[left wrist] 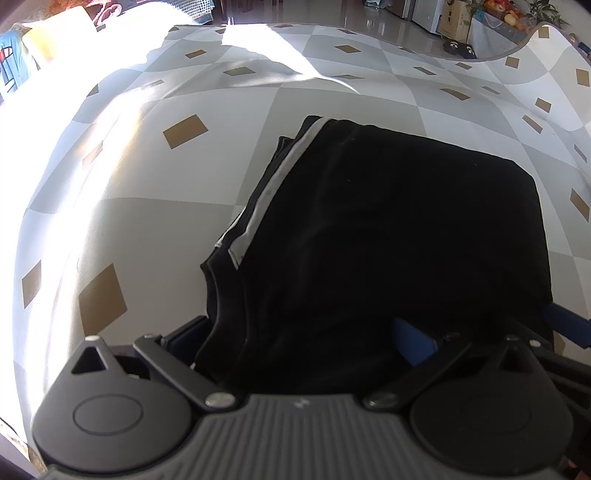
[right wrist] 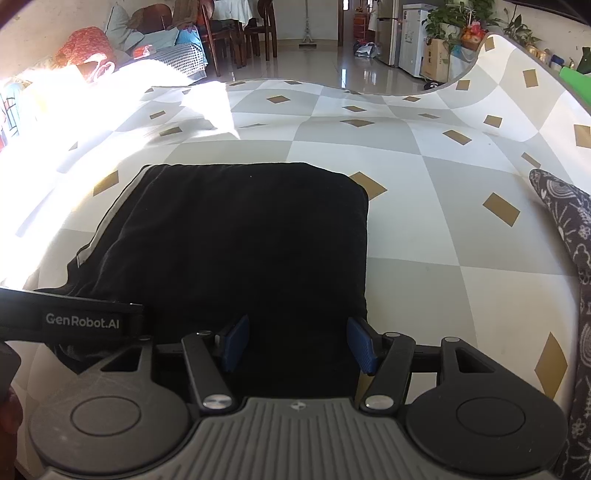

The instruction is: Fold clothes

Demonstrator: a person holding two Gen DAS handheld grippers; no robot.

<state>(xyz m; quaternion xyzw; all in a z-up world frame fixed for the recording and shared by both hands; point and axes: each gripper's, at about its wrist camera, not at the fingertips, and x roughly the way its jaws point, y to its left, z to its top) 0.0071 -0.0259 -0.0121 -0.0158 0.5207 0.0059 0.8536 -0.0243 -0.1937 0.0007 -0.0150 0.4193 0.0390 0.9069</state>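
**Black garment folded square, both grippers at its near edge**

The black garment [right wrist: 236,240] lies folded into a thick, roughly square bundle on the checked cloth [right wrist: 424,177] of grey and white squares with small gold diamonds; a pale stripe [left wrist: 269,192] runs along the bundle's left edge, and in the left wrist view several layers show stacked there; sunlight glares on the cloth to the left of the garment.

The right gripper [right wrist: 299,345] sits at the garment's near edge, jaws spread, the blue pads [right wrist: 360,345] standing apart with black fabric between and beneath them; whether they touch the cloth of the garment I cannot tell; a strap marked GenRobot.AI [right wrist: 81,319] crosses just left of it, over the garment's near-left corner.

The left gripper [left wrist: 301,341] is at the near edge too, jaws wide; one blue pad [left wrist: 413,341] shows through the fabric, the other side is partly hidden by the bundle's draped corner, which hangs over the gripper body.

Right of the garment, well apart, a dark patterned fabric [right wrist: 569,236] lies at the cloth's edge; beyond the garment, the far end of the cloth curls up, with a shiny floor [right wrist: 332,70] and chairs [right wrist: 240,33] past it.
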